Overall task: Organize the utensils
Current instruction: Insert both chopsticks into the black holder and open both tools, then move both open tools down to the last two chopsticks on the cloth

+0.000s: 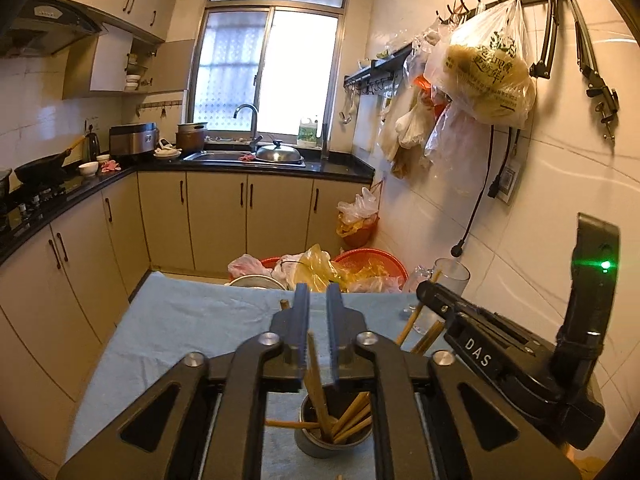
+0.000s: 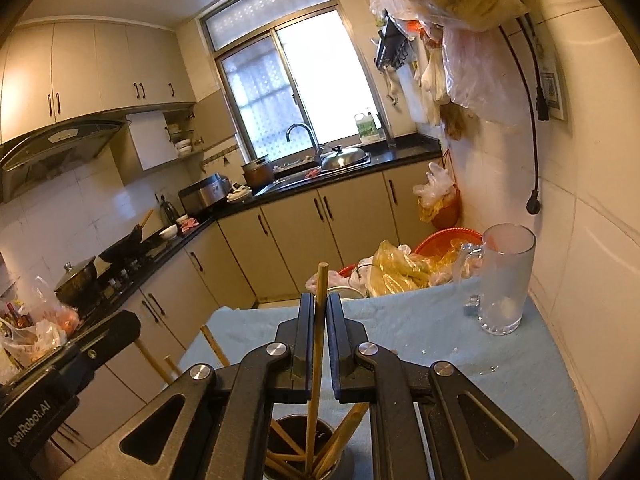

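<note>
Left claw [image 1: 318,292] jaws a narrow gap apart, one wooden chopstick [image 1: 316,384] standing in the gap against the left pad, lower end down in the metal cup [image 1: 308,446]; pads don't look pressed on it from both sides, so grip looks loose, not clamped. Right claw [image 2: 320,304] also only slightly parted, a chopstick [image 2: 318,320] upright between the pads, top sticking out above the fingertips, bottom reaching into the dark cup [image 2: 340,470]; thin gap visible on the right side of the stick, can't tell if the pads pinch it. Both claws sit right over the same cup at the near edge of the table [image 1: 180,320], which has a light blue cloth on it. Cup holds several more chopsticks leaning at different angles. In the left view the right claw body shows at right, near the glass mug [image 2: 506,280]. Mug stands upright at the far right of the table, near the tiled wall, well apart from the cup. Beyond the table's far edge: plastic bags [image 2: 396,268] and an orange basket [image 1: 370,258]. Background kitchen: sink [image 1: 224,157] under the window, pot lid in it, wok [image 1: 42,168] on the stove at left, bags hanging on wall hooks at right.
</note>
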Motion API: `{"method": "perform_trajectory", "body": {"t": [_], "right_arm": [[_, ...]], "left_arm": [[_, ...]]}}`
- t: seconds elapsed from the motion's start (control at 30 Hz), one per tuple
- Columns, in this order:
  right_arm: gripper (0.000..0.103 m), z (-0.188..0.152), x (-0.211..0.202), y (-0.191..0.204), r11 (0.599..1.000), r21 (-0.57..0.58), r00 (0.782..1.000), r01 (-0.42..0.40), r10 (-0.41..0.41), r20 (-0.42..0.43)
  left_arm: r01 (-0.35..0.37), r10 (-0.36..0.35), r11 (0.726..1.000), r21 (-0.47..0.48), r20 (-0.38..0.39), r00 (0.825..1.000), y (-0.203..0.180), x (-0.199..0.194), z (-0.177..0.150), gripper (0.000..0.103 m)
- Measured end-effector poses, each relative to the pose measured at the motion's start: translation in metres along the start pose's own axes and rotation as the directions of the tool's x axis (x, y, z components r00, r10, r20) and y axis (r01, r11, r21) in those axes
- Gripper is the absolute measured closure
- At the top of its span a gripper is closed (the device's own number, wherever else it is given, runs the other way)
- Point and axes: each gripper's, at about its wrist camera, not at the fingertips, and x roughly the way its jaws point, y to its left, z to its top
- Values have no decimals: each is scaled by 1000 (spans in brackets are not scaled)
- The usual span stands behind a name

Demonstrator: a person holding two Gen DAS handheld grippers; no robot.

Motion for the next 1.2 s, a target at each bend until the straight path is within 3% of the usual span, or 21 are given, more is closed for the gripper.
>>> {"method": "perform_trajectory", "body": {"t": [0.03, 0.07, 0.1, 0.27, 0.5, 0.63, 0.8, 1.0, 1.2], "right_arm": [[87, 0, 0, -1, 1000, 10, 1000, -4, 4, -10], [76, 0, -1, -1, 1000, 15, 1000, -5, 6, -12], [69, 0, -3, -2, 1000, 21, 1000, -5, 5, -11], [68, 1, -25, 1, 1000, 19, 1000, -2, 2, 0], [52, -4, -75, 8, 1000, -7, 1000, -5, 5, 17], [45, -20, -99, 9, 999, -40, 1000, -2, 1, -22], [40, -59, -111, 1, 996, -87, 989, 27, -39, -142], [40, -131, -109, -23, 993, -109, 941, 45, -79, -330], [41, -193, -91, -20, 988, -147, 859, -47, -35, -511]], "left_arm": [[-2, 2, 1000, -5, 6, 1000, 1, -5, 0, 78], [-3, 4, 1000, -12, 14, 1000, 2, -11, 0, 68], [-3, 3, 1000, -17, 24, 1000, 3, -18, 0, 65], [-2, 3, 1000, -11, 63, 998, 4, -56, -3, 61], [-5, 10, 999, -45, 100, 995, 16, -107, -16, 42], [-11, 16, 998, -67, 79, 997, 26, -126, -36, 36], [-28, 26, 996, -89, -22, 999, 41, -126, -76, 35], [-68, 42, 988, -142, -181, 983, 61, -109, -137, 35], [-116, 47, 975, -191, -333, 942, 78, -89, -194, 35]]}}
